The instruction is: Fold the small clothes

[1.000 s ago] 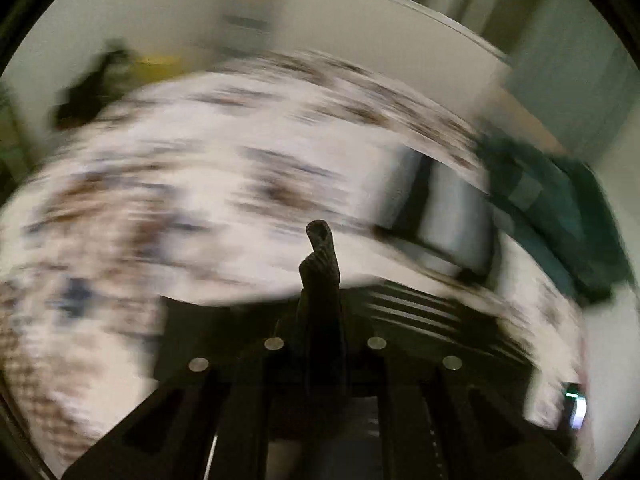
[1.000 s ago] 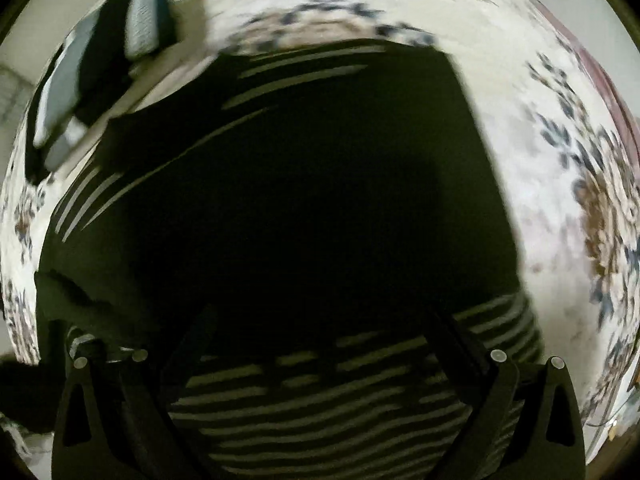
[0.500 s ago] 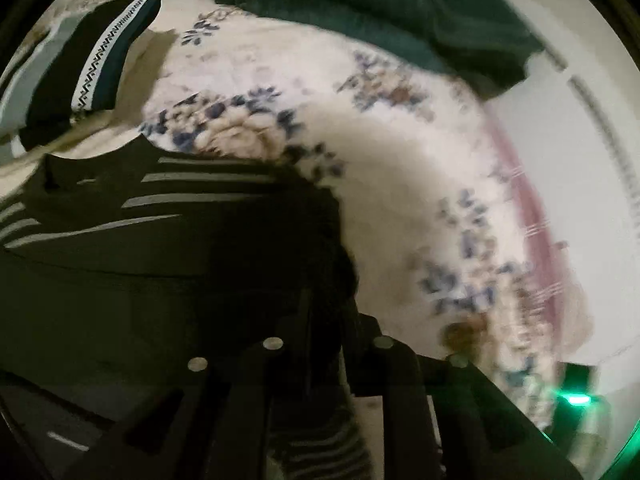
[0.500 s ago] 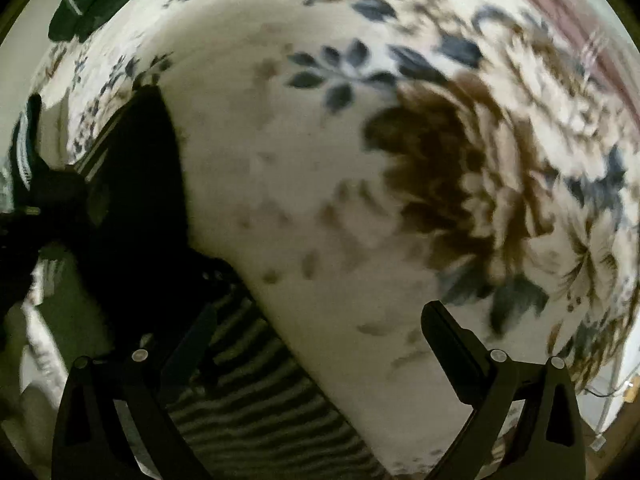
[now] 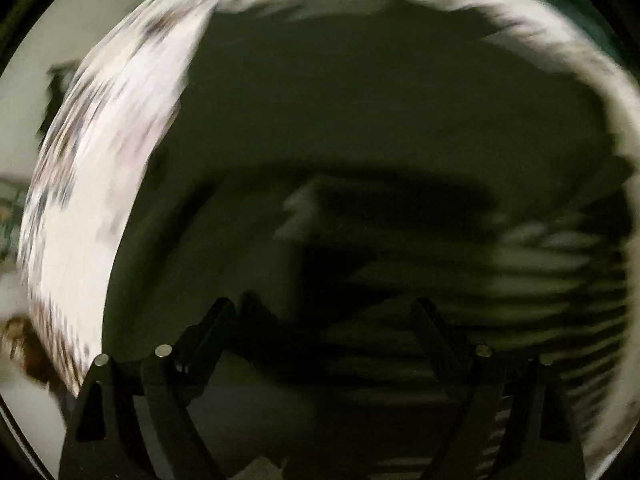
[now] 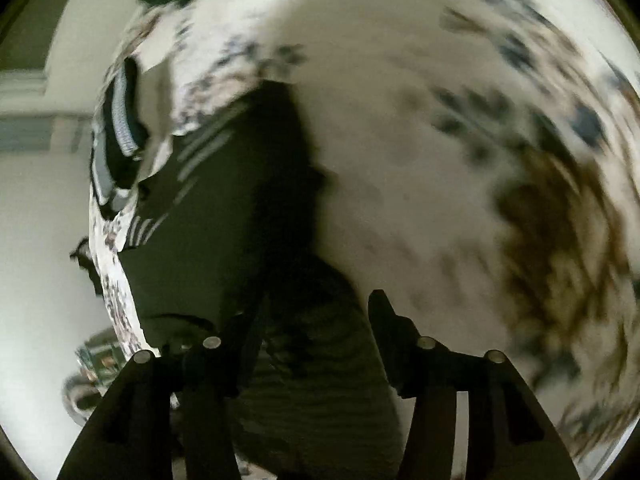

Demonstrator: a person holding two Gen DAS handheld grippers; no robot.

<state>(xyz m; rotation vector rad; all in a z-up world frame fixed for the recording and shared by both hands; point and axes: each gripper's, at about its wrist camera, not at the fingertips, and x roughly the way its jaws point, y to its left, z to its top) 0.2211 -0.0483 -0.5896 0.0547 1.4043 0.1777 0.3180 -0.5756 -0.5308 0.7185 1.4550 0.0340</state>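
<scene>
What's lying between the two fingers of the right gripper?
In the right wrist view, striped dark cloth of the garment lies between the open right gripper's fingers, over the floral sheet.

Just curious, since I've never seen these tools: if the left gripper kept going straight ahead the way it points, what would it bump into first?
Most likely the dark striped garment, which fills the view beyond the open left gripper. Blur hides depth.

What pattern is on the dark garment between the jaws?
Thin pale stripes on a dark garment, clearest in the right wrist view.
</scene>
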